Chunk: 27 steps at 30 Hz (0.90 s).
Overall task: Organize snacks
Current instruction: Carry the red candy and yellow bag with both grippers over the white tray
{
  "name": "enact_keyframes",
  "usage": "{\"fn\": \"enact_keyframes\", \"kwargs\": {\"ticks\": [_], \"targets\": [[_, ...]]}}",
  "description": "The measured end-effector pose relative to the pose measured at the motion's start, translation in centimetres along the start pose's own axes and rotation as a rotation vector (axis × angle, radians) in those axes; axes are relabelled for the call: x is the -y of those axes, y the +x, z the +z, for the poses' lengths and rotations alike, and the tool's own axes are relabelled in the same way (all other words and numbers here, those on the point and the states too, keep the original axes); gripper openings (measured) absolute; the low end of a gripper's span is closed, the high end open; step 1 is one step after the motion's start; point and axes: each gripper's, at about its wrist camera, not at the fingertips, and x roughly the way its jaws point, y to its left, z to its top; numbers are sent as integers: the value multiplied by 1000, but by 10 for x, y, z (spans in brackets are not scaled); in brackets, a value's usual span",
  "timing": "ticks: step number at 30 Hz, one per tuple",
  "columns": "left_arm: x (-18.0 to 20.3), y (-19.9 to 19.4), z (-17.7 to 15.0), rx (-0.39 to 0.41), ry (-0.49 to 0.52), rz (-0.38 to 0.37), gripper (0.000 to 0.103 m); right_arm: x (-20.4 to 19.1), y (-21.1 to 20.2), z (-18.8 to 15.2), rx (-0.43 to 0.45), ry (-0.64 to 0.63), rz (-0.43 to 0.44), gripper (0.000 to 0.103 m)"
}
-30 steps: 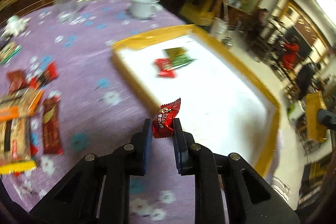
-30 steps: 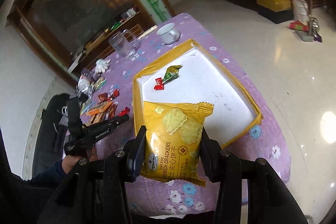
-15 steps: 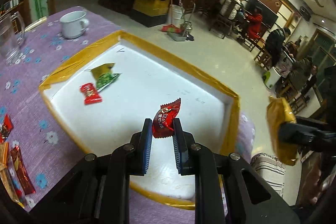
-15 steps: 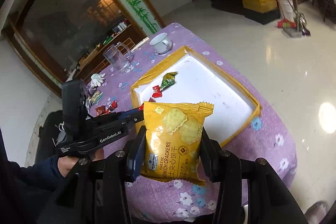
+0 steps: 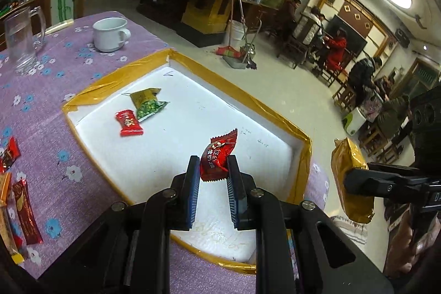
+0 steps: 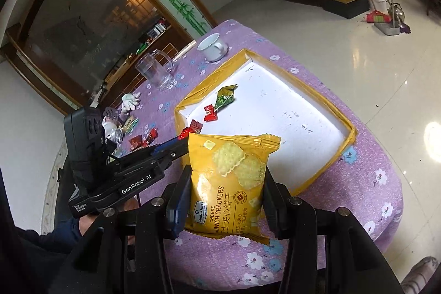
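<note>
while the right tool (image 6: 224,183) grips crackers (image 6: 230,183), loose snacks (image 5: 20,194) show leftward.

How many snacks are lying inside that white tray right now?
2. A red candy and a green packet lie touching near the tray's far-left corner. The red one in the left gripper is held above the tray, not in it.

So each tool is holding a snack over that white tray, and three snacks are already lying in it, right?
Not quite: only two snacks lie in the white tray, a red candy and a green packet, as the left wrist view shows. The rest holds: the left tool grips a red candy, the right tool a cracker pack.
</note>
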Motion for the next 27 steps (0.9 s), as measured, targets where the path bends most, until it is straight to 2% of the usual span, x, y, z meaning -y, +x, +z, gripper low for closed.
{"fn": "enact_keyframes", "kwargs": {"ticks": [8,15,22,27], "targets": [[-25,-14,-7,55,-73,45,16,-7,23,22,-52,-20,41,47],[-46,-27,-9,95,-170,148,16,-8,67,59,-129,-50,121,47],[-41,-3,-5,62,-224,197,16,10,100,78,-222,-67,153,47],[-33,17,4,50,-236,213,16,18,112,100,-248,-111,161,47]]}}
